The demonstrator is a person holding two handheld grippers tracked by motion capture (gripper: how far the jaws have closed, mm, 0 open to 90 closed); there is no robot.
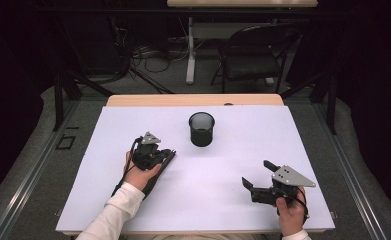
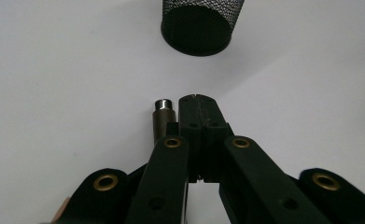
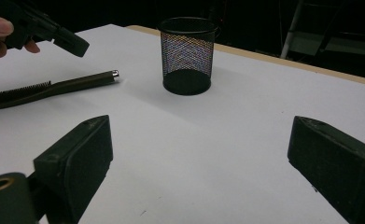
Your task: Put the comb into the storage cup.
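right gripper: nearest the high camera, low at the table's near right, held level in the person's right hand; its jaws stand wide apart with nothing between them, as its own view confirms. it looks parked, aimed across the table toward the cup, likely waiting its turn.

left gripper: near left of centre, angled down in the left hand; jaws pressed together, pad on pad, with nothing between them. in its own view the closed tips sit just beside the brush handle, not around it, so by my reading the grip missed or has not yet been taken.

brush: long, dark, bristles along one part, handle ending in a small metal cap; lies flat on the white table under the left gripper, cap end pointing toward the cup.

mesh cup: black wire pen holder, upright, open mouth up, near table centre, apart from the brush tip; probably the brush's destination.
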